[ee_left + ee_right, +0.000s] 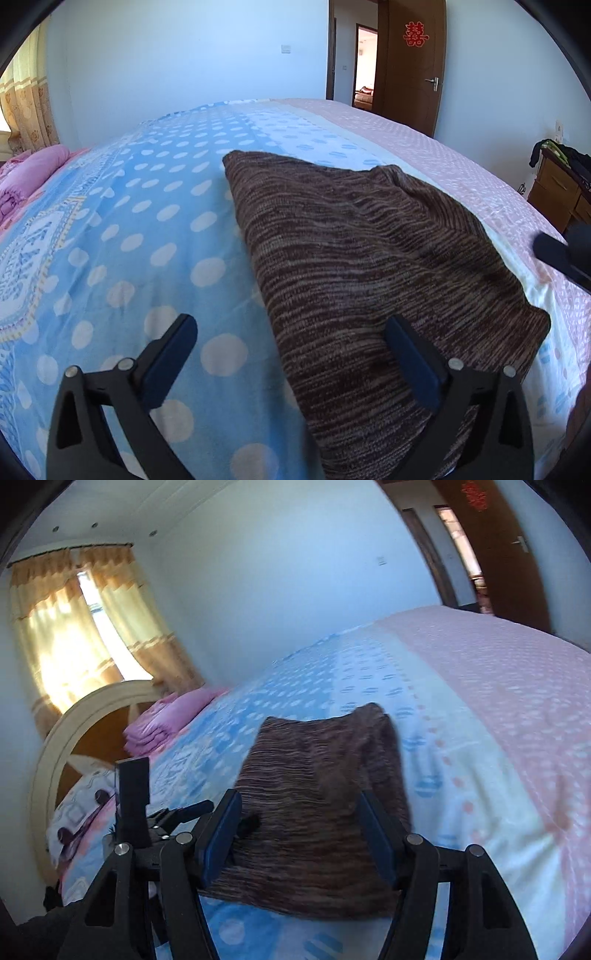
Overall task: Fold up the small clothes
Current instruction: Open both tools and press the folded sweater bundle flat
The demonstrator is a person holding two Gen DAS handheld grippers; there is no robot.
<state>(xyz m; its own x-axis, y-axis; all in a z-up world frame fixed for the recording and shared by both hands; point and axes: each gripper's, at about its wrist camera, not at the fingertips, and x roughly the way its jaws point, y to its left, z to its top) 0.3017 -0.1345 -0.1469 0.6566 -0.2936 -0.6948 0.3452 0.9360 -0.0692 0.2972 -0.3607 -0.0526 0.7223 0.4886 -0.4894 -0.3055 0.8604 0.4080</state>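
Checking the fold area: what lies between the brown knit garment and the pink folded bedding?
Only polka-dot bedspread lies between the brown knit garment and the pink folded bedding; the left wrist view shows this.

Daylight pours through the curtained window (85,602) at far left, blowing out to white glare there. Both views are bright, blue-tinted, bent and dark-vignetted at the edges; the right wrist view is motion-blurred.

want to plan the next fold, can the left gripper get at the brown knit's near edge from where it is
Probably yes: the left gripper is open above the knit, one finger over it, one over the sheet, nothing between.
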